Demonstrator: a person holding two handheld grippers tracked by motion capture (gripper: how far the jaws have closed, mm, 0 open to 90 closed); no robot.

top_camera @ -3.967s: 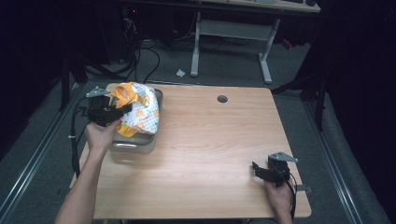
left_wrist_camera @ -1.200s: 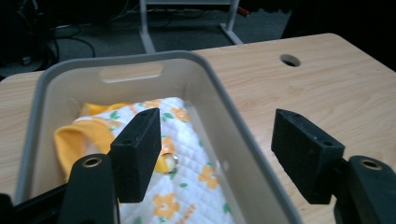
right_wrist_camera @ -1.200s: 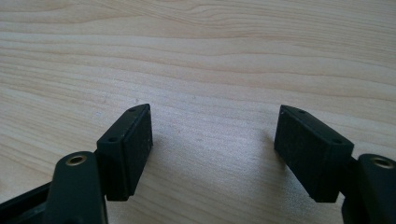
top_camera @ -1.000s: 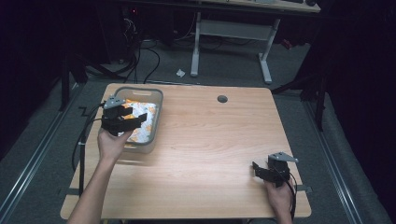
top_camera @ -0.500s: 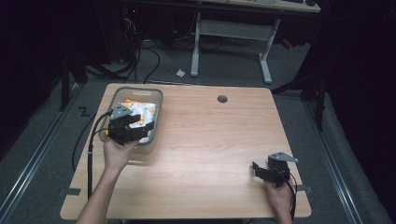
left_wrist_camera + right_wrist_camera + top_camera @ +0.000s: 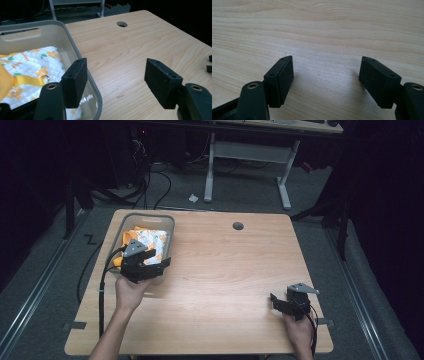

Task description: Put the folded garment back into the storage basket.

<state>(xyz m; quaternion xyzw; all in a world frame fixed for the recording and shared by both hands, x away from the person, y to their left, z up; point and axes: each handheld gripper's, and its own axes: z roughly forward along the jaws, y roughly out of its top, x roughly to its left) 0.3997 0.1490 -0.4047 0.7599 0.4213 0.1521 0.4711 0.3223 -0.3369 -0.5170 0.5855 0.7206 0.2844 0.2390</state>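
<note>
Quilted cloth (image 6: 148,241) printed with orange bears lies inside the grey bin (image 6: 168,222) at the table's (image 6: 235,270) ten o'clock; left gripper (image 6: 154,266) hovers over the bin's near rim, jaws wide and empty. Right gripper (image 6: 276,302) rests at five o'clock, jaws wide, empty.

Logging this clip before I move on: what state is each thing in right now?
Left gripper: open, empty, straddling the bin's near wall.
Right gripper: open, empty, low over bare table.
Grey bin: upright, no lid.
Quilted cloth: lying inside the bin.
Table: bare wood.
</note>
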